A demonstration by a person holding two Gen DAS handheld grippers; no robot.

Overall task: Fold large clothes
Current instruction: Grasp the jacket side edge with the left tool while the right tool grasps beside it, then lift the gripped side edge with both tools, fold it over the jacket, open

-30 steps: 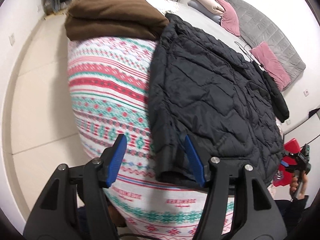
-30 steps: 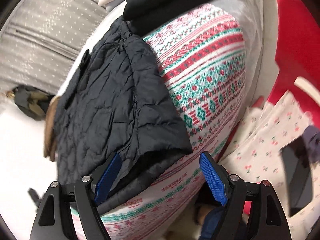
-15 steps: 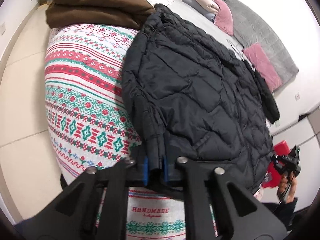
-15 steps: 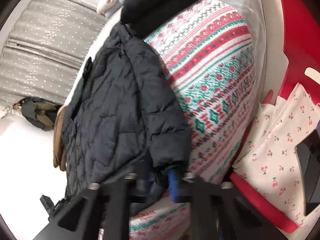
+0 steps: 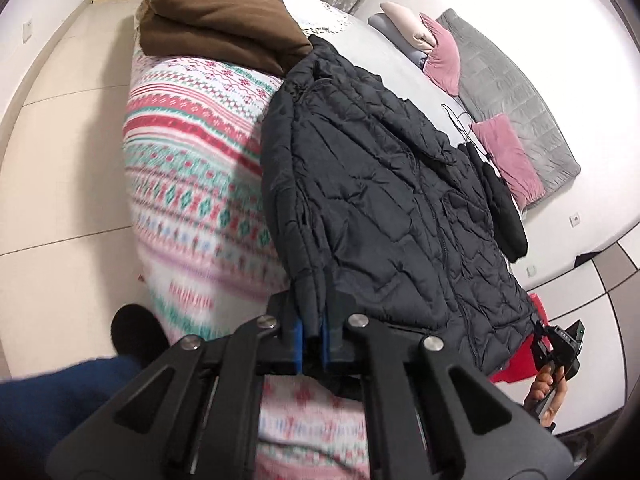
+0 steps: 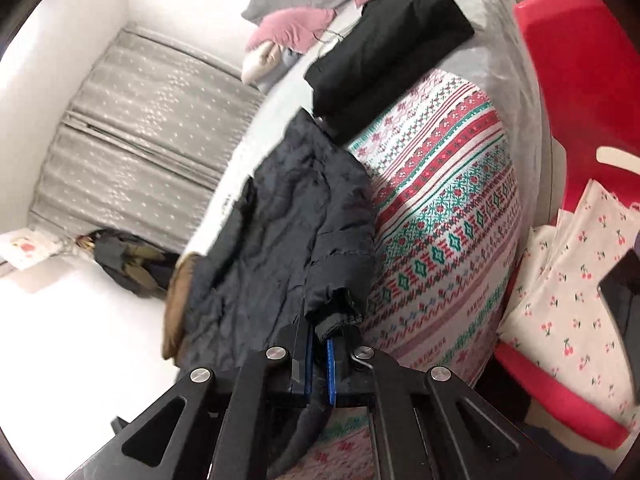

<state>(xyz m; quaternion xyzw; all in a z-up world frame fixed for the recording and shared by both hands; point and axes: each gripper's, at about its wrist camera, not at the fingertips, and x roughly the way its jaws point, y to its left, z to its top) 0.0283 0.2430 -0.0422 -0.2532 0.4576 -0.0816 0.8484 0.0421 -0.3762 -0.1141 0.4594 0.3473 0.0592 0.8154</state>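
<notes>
I see a big bed with a patterned red, green and white knit blanket [image 5: 192,168] spread over its near end, and plain grey sheet [image 5: 372,56] farther back. On the blanket lies the large black quilted puffer jacket [image 5: 384,200], spread out flat with its hem toward me and its collar far away. At the far left corner of the bed sits a folded brown fleece garment [image 5: 220,24], touching the top of the jacket. At the far right, by the wall, I see a grey quilted cushion [image 5: 516,96] with two pink pillows [image 5: 508,156] on it. In the right view a folded black garment [image 6: 384,48] lies on the bed beyond the jacket, and a red plastic chair [image 6: 576,80] stands to the right of the bed with a white cloth with little cherries [image 6: 572,280] on it. My left gripper [image 5: 311,336] is clenched on the near left edge of the jacket, with the black cloth pinched between its blue pads [image 5: 298,340]. My right gripper [image 6: 318,368] is clenched on the sleeve cuff [image 6: 336,308] at the jacket's near right side. In the left view I can also see the person's hand [image 5: 546,392] at the far right holding the other tool.
</notes>
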